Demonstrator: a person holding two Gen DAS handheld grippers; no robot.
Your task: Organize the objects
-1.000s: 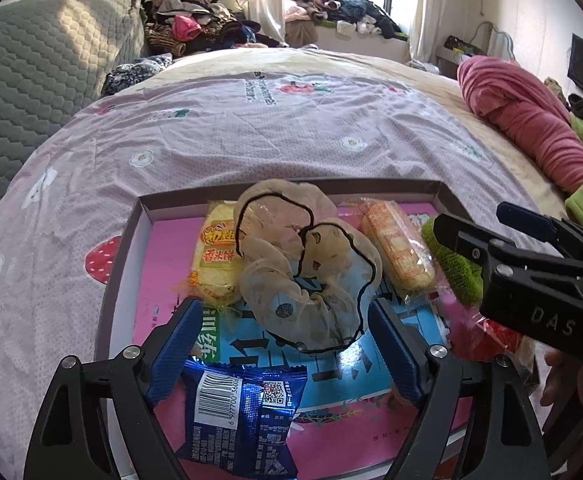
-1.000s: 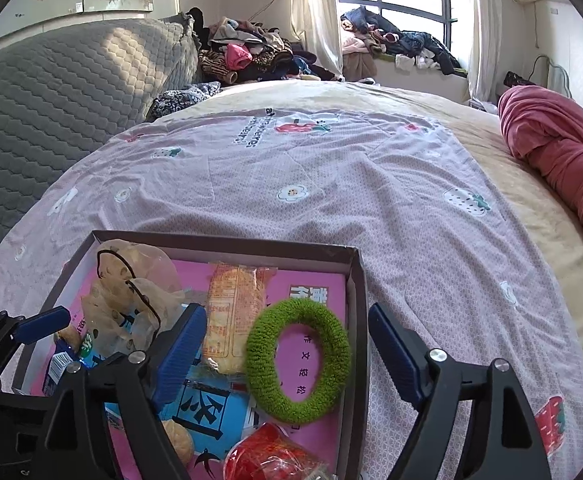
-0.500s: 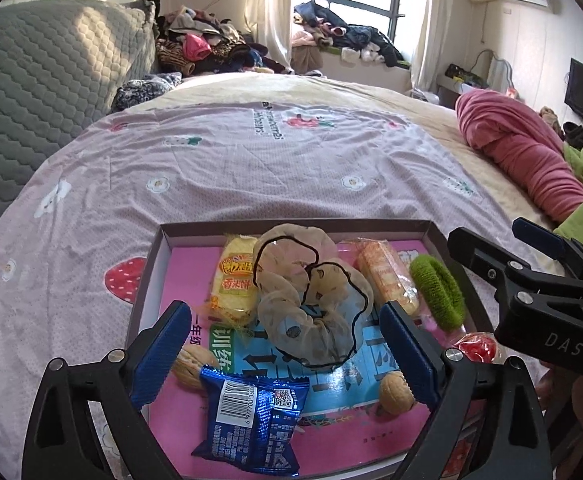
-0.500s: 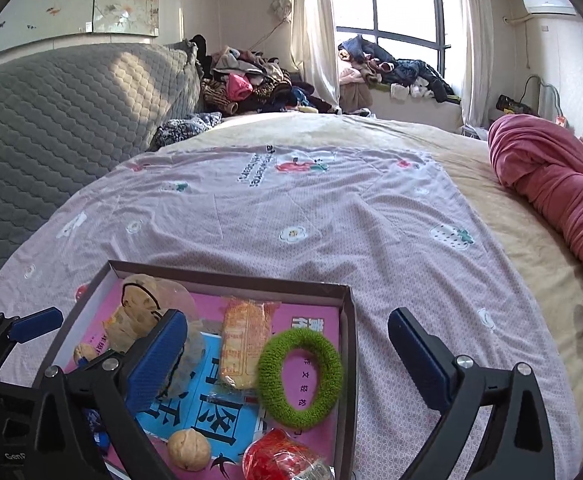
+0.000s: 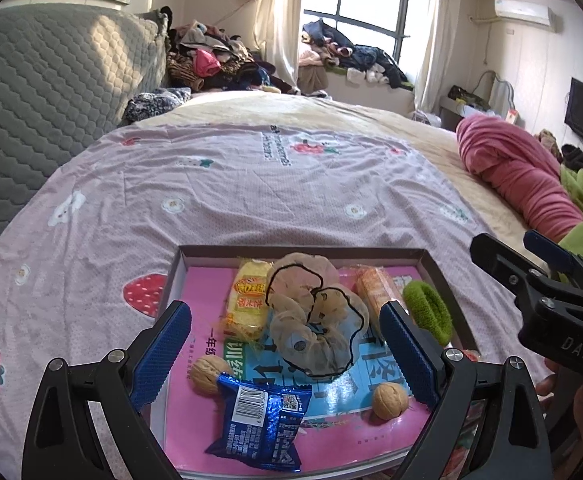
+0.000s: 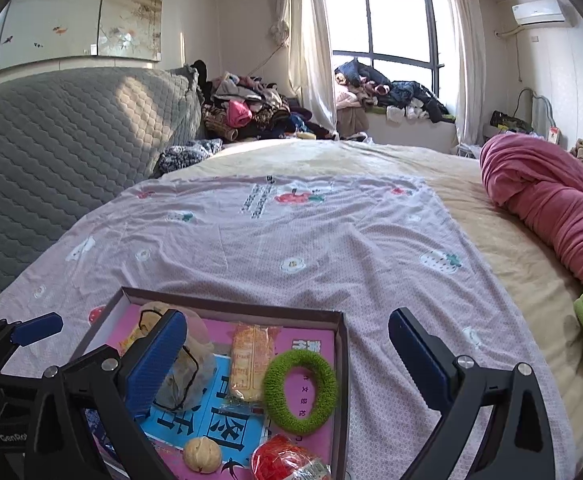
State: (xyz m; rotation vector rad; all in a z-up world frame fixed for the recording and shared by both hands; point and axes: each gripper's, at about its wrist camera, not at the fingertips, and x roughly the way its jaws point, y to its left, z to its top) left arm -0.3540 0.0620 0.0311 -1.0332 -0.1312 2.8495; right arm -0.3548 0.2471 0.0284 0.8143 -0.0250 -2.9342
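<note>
Left tool and right tool both spread wide, holding nothing, above tray on bed.
Select one item; for sheer scrunchie lying mid-tray, lower straight, straddle bunched fabric, avoid neighbouring snack packets.

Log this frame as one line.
left gripper: open, empty, over tray | right gripper: open, empty, above green ring | nothing grasped

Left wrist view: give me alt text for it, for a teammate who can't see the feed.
The open left gripper hovers over a shallow box on a bed, its fingers either side of a sheer beige scrunchie. Around it lie a blue snack packet, two walnuts, wrapped snacks and a green hair tie. The right gripper is at right.
</note>
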